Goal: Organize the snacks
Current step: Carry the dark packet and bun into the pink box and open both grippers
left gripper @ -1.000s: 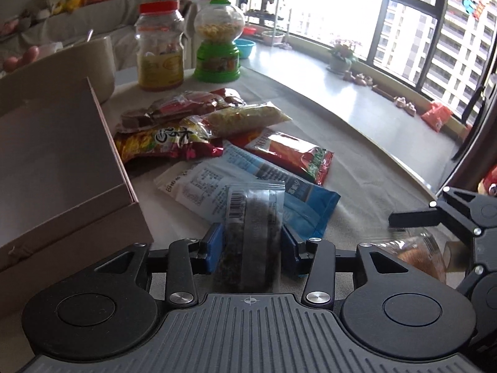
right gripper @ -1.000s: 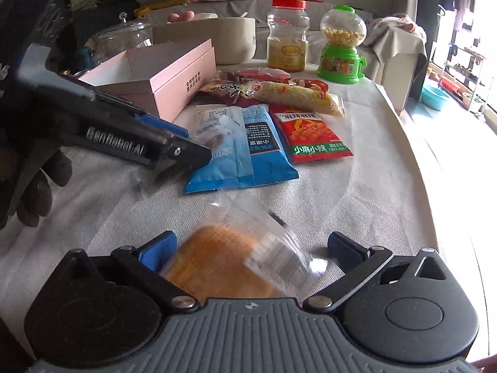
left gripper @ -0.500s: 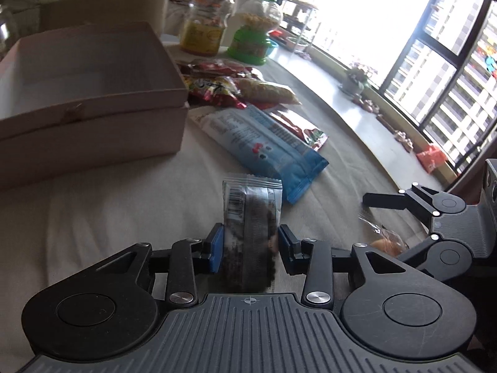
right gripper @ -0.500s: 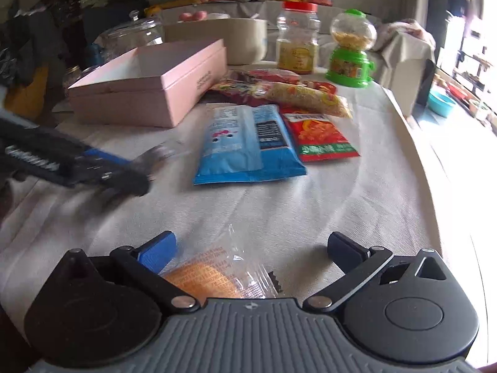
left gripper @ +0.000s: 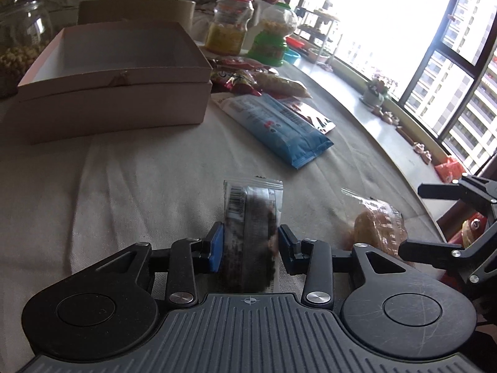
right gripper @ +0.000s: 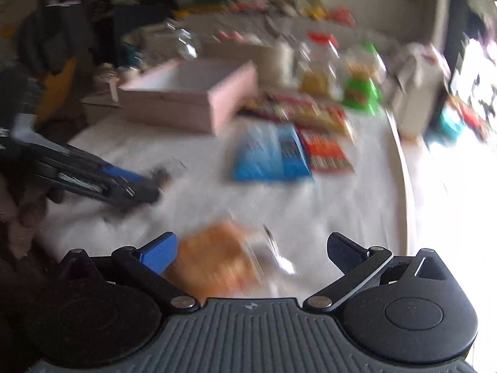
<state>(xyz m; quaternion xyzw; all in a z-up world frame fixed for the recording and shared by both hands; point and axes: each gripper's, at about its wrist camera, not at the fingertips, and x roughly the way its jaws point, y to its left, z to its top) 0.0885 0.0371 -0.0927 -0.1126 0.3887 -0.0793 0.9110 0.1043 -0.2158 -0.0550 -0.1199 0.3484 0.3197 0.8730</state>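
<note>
My left gripper is shut on a clear packet of dark snack and holds it upright above the table. An orange cake in a clear wrapper lies just to its right, between the open fingers of my right gripper; it also shows in the blurred right wrist view. An open pink box stands at the far left. A blue snack bag lies in the middle, with red and yellow packets behind it.
A red-lidded jar and a green candy dispenser stand at the back. A glass jar is at the far left. The round table's edge curves along the right, toward the windows.
My left gripper pulled back toward me with the dark packet, away from the box. My right gripper swung, blurring its view; the orange cake stays between its open fingers.
</note>
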